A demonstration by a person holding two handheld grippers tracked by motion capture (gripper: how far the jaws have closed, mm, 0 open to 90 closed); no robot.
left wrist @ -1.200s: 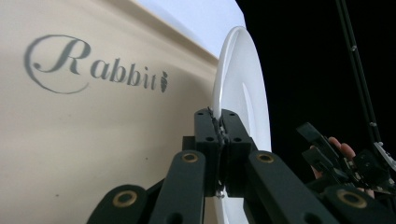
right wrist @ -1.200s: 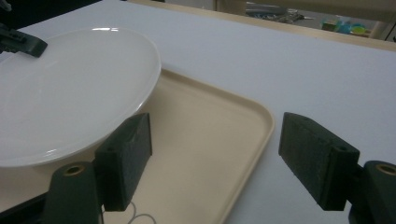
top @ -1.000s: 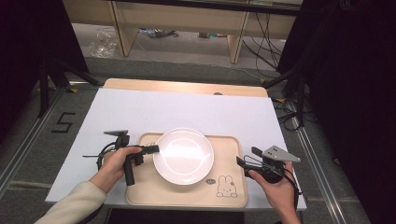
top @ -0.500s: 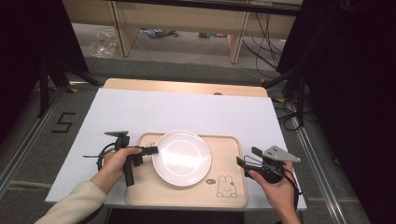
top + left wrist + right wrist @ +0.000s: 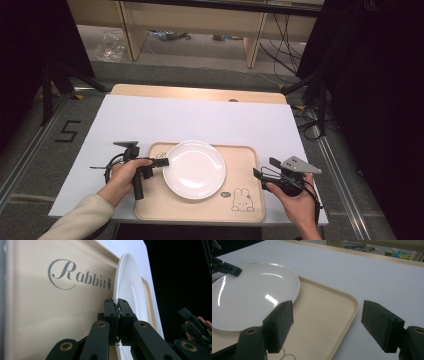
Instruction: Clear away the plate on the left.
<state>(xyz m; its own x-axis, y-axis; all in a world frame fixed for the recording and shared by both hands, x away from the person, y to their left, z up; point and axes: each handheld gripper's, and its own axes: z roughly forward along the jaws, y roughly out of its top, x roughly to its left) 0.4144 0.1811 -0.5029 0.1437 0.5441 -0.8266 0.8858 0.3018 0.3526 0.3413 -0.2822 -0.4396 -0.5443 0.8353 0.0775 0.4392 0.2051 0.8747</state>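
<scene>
A white plate [image 5: 194,168] rests on a beige tray [image 5: 240,165] printed with a rabbit and the word "Rabbit". My left gripper [image 5: 164,161] is shut on the plate's left rim; in the left gripper view its jaws pinch the plate [image 5: 127,285] edge at the gripper tips [image 5: 117,305] over the tray [image 5: 37,305]. My right gripper [image 5: 261,172] hovers open at the tray's right edge. In the right gripper view its pads [image 5: 280,321] stand wide apart around the tray's corner [image 5: 342,305], with the plate [image 5: 249,302] to the left.
The tray sits near the front edge of a white table surface [image 5: 200,120]. Wooden shelving [image 5: 200,20] and cables [image 5: 285,45] lie beyond the table's far edge. A dark stand [image 5: 55,75] rises at the left.
The plate has shifted slightly left on the tray with my left gripper holding its rim. The right gripper has stayed put.
</scene>
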